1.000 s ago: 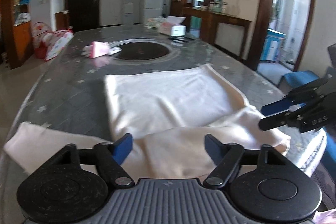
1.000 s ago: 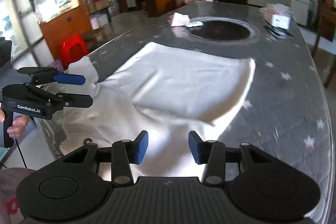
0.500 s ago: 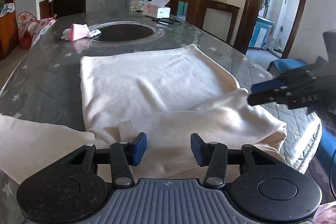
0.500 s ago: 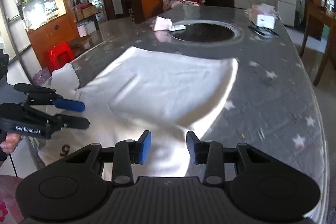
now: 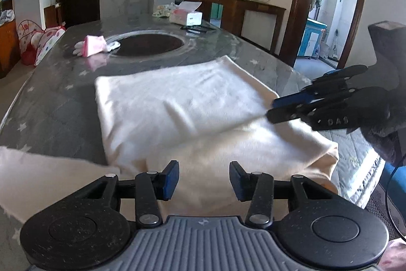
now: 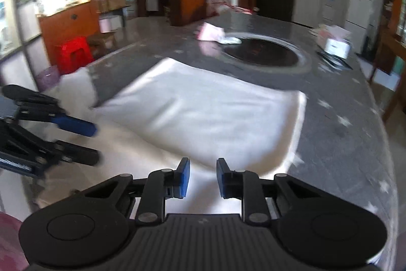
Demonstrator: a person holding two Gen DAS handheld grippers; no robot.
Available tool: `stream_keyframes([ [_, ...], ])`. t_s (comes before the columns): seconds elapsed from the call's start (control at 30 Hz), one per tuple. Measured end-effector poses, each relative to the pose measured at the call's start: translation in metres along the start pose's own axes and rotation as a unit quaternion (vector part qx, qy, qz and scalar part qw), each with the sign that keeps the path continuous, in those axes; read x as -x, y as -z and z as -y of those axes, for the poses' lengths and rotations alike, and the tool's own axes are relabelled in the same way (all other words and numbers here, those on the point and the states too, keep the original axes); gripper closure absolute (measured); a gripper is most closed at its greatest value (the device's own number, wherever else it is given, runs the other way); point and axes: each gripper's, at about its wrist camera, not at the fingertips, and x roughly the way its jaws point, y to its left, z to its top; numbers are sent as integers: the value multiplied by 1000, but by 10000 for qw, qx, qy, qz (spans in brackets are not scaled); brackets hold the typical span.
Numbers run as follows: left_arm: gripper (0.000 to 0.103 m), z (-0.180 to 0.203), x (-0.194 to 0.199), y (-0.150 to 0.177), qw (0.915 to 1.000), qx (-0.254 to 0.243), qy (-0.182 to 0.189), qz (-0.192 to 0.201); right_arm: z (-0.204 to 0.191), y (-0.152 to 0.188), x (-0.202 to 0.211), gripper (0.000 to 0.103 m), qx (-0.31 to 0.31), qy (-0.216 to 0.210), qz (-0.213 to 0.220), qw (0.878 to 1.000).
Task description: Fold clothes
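A cream garment (image 5: pixel 177 103) lies spread on the grey star-patterned table (image 5: pixel 50 103), its near part folded over in a thick layer and one sleeve (image 5: pixel 38 169) trailing left. My left gripper (image 5: pixel 204 180) hovers over the near fold, jaws half apart, with cloth below them but not pinched. It also shows at the left of the right wrist view as the left gripper (image 6: pixel 83 141). My right gripper (image 6: pixel 203 178) is closing its jaws over a raised ridge of the garment (image 6: pixel 203 113); a gap still shows between the pads. From the left wrist view, the right gripper (image 5: pixel 276 108) has its tips at the fold's right end.
A pink glove (image 5: pixel 91 48) lies beside a dark round inset (image 5: pixel 149 43) farther along the table. A tissue box (image 5: pixel 186 15) stands at the far end. The table edge (image 5: pixel 360 144) drops off on the right. A red stool (image 6: pixel 76 52) stands on the floor to the left.
Both grippers' jaws have narrowed. The right gripper has moved in from the table's edge until its tips reach the fold of the garment. The left gripper has barely shifted.
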Motion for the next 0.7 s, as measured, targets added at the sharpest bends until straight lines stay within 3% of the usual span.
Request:
stream_keyframes([
  [0.23, 48, -9, 0, 6, 9999, 111, -44, -47, -31, -10, -35, 80, 462, -255, -200, 9984],
  [0.43, 43, -27, 19, 10, 9988, 416, -173, 165, -39, -12, -32, 78, 561, -220, -66, 9982],
  [0.53, 38, -42, 29, 14, 9966, 621, -470, 288, -50, -14, -32, 64, 650, -334, -11, 9973],
  [0.7, 37, -75, 45, 20, 9872, 1028, -1154, 400, -65, -14, -41, 60, 800, -452, -87, 9957],
])
